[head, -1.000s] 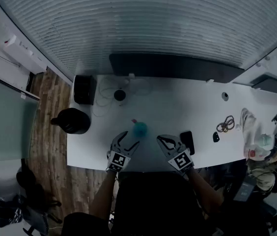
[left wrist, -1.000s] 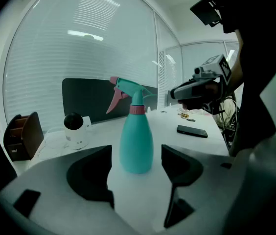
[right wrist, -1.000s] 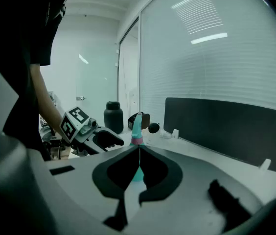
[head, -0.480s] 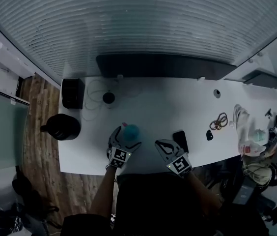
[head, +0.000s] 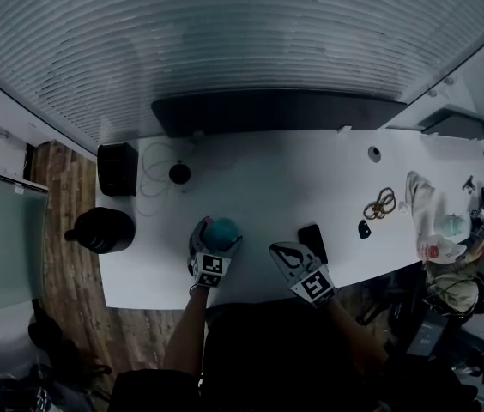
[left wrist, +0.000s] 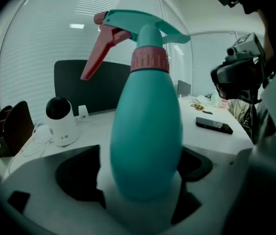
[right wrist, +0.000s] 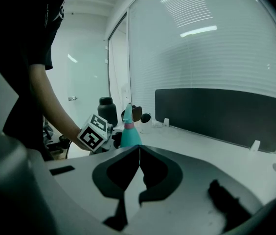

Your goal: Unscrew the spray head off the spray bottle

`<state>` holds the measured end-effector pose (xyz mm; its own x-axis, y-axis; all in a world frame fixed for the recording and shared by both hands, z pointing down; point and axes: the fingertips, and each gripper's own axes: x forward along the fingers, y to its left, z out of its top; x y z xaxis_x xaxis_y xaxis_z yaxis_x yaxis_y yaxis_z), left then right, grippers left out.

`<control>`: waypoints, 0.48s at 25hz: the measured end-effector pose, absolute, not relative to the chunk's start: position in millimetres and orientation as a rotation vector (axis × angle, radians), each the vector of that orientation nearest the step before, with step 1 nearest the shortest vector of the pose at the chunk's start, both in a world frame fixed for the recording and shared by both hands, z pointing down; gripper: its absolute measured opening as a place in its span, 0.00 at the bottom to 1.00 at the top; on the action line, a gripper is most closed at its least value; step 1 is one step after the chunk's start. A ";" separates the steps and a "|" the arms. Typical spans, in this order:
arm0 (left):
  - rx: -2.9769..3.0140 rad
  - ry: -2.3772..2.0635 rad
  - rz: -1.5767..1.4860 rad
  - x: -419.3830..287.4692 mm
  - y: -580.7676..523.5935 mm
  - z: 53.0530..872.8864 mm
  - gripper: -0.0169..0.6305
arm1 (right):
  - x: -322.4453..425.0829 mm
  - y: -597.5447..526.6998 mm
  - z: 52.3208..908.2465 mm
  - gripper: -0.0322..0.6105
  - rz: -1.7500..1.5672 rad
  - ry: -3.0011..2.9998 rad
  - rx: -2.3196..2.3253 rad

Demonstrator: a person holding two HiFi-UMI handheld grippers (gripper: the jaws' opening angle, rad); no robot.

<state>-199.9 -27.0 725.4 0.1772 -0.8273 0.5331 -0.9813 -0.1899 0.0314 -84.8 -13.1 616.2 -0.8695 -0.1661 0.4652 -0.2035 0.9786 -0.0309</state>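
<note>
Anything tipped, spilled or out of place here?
Nothing stands out. The spray bottle stands upright, spray head on, between the left tongs, whose jaws have just been closing on it. The right tongs are shut, empty. No spill shows.

No writing, number or brand can be read.
The marker cube (right wrist: 95, 133) on the left tool (head: 219, 234) bears only a black-and-white square pattern; small marks on the white round device (left wrist: 61, 123) on the table (left wrist: 94, 124) are too tiny to read.

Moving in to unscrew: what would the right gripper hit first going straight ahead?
Likely the spray bottle, in line beyond the shut right gripper; depth is unclear, so the table might come first.
</note>
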 end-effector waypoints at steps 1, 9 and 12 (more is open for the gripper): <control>2.090 -1.713 0.588 -201.4 -26.0 725.1 0.65 | -86.8 -13.1 616.5 0.05 0.109 -2.652 0.258; 2.101 -1.684 0.712 -203.9 -12.2 717.9 0.65 | -99.7 -15.6 604.4 0.05 0.119 -2.703 0.245; 2.104 -1.682 0.825 -201.1 0.7 710.3 0.64 | -102.9 -18.3 592.7 0.05 0.130 -2.741 0.258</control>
